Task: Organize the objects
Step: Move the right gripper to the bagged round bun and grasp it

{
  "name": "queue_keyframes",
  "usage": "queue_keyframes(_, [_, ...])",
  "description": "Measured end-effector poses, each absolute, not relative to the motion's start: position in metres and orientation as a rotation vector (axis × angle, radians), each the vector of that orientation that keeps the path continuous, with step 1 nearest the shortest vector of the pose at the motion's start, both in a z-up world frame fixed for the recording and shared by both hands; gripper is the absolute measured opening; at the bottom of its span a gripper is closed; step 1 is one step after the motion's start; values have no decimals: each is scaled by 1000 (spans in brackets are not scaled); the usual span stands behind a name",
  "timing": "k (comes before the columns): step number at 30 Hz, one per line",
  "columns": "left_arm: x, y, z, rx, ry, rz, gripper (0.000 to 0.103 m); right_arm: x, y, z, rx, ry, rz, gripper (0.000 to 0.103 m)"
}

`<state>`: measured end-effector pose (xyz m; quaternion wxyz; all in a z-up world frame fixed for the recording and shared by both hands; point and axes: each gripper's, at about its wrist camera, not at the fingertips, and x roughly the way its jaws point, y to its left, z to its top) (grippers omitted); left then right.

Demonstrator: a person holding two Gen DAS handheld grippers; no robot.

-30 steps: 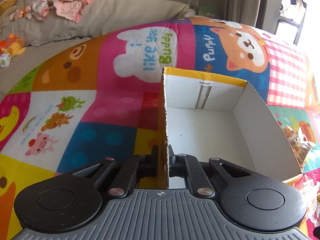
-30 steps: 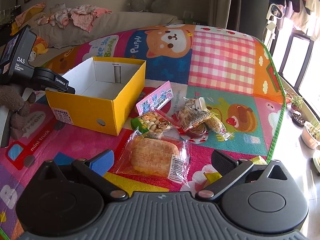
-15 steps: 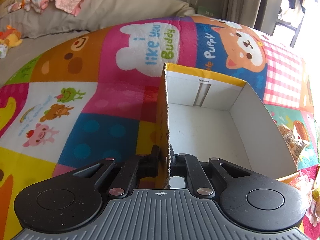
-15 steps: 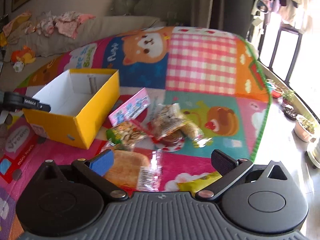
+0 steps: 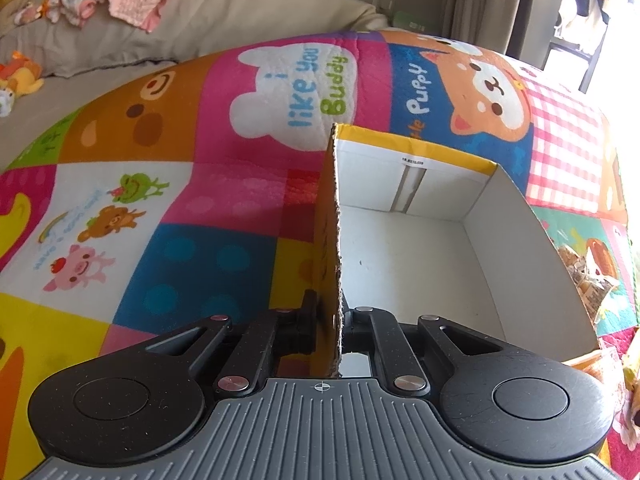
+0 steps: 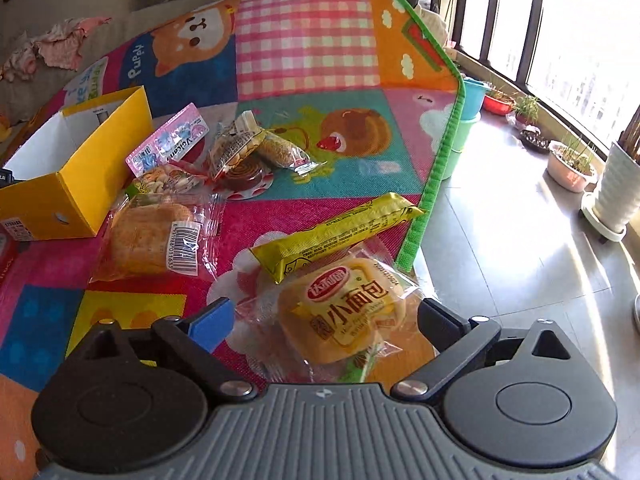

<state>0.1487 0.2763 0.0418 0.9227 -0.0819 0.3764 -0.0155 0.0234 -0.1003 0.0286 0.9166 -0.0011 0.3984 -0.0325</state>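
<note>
Cardboard, yellow outside and white inside, fills the middle of the left wrist view: the box point(image 5: 404, 248) sits open on the play mat point(image 5: 208, 128), and the left gripper point(image 5: 332, 316) is clamped on the near end of its left wall, one finger outside the box and one inside. Nothing lies on the white floor of the box. Beyond the box, past the far edge of the mat, a grey cushion point(image 5: 224, 20) carries a heap of pink clothes point(image 5: 116, 0).

From the right wrist view, the right gripper point(image 6: 324, 320) has its fingers spread wide on either side of a small wrapped bun point(image 6: 344, 312), without touching it. A long yellow snack bar point(image 6: 336, 232) lies just beyond the bun. Between the bar and the box point(image 6: 76, 172), a flat pastry packet point(image 6: 156, 236) rests close to the box's near corner. Further snack packets point(image 6: 224, 156) cluster just beside the box's right wall. Potted plants point(image 6: 568, 160) stand on the tiled floor point(image 6: 516, 248), well apart from the box.
</note>
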Motion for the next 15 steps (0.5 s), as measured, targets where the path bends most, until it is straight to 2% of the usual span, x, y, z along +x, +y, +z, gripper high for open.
queue_keyframes(2, [150,277,41,-180,776,-26,9,30,-87,27,-70,792,-79,90])
queue_keyframes(3, [151,276,40,-183,778,-23,9,33,-81,28,-96,777,-79,80])
queue_keyframes(5, [151,276,40,-184,778,-19,9,38,-73,30,-101,777,-54,76])
queue_keyframes(7, [151,276,40,-186,778,-15,9,40,-64,32,-121,773,-13,66])
queue_keyframes(15, [147,273,41,-174,785,-9,9,32,-64,48,-100,774,39,62])
